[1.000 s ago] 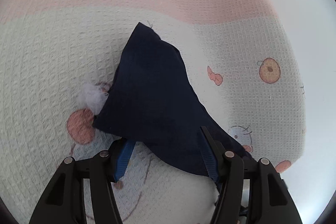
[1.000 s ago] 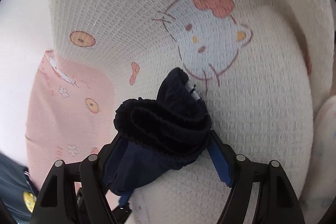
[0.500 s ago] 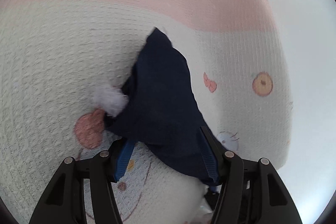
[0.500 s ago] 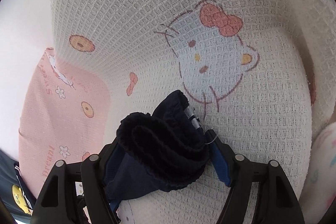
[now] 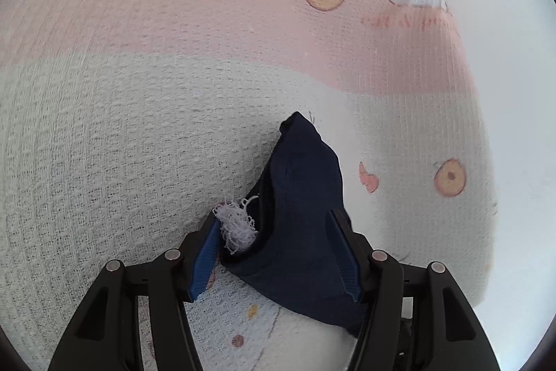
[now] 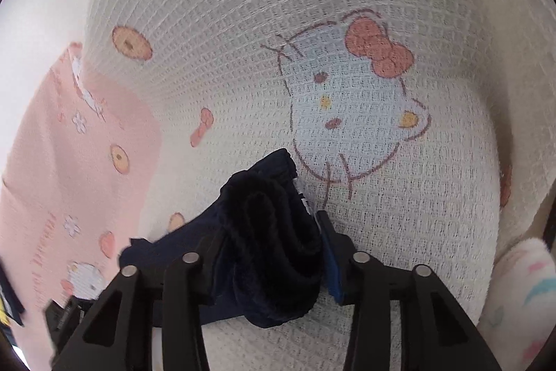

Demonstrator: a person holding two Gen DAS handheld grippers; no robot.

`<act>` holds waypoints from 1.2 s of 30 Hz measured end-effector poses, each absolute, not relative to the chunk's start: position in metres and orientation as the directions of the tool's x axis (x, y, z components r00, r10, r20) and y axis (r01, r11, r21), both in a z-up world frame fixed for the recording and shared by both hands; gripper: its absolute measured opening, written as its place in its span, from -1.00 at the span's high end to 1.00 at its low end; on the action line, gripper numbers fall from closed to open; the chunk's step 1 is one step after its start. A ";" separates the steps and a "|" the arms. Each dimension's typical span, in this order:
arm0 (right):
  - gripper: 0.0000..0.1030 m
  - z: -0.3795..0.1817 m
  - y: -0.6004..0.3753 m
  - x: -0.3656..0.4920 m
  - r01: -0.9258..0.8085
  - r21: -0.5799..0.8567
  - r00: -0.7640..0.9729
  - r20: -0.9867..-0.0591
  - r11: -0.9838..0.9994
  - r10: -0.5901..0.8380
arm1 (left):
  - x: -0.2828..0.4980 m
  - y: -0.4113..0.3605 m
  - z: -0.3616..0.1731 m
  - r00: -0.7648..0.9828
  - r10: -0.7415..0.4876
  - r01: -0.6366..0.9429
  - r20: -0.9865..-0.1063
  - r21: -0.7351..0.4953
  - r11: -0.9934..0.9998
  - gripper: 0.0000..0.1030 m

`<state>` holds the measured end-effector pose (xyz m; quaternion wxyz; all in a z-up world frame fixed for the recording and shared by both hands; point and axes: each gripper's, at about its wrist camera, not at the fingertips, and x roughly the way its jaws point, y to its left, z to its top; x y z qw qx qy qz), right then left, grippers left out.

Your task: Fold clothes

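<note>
A dark navy garment lies bunched on a white and pink waffle-weave blanket. In the left wrist view my left gripper is shut on one end of it, and a white frayed tuft sticks out by the left finger. In the right wrist view my right gripper is shut on the rolled, thicker end of the navy garment, just below a printed cat face. The cloth between the two grips hangs slack toward the left.
The blanket's pink band runs across the far side, with its edge at the right. A fluffy white item with pastel marks sits at the right edge of the right wrist view.
Both grippers have drawn the navy garment back toward me. The cloth in the left wrist view has bunched narrower and the white tuft now sits at the left finger.
</note>
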<state>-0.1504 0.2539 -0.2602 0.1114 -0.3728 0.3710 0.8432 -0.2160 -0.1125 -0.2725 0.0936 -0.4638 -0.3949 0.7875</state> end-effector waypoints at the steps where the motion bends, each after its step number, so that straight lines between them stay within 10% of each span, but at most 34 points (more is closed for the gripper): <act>1: 0.23 -0.259 0.253 -0.153 -0.462 0.525 -0.692 -0.717 -0.715 -0.079 | -0.215 -0.108 -0.270 -0.551 0.494 0.205 -0.672 -0.683 -0.701 -0.09; 11: 0.50 -0.242 0.235 -0.156 -0.439 0.420 -0.686 -0.727 -0.794 -0.005 | -0.211 -0.087 -0.258 -0.539 0.271 0.149 -0.798 -0.407 -0.901 0.70; 36: 0.52 -0.196 0.223 -0.107 -0.344 0.441 -0.677 -0.729 -0.829 -0.107 | -0.185 -0.101 -0.214 -0.466 0.242 -0.002 -0.851 -0.272 -0.962 0.73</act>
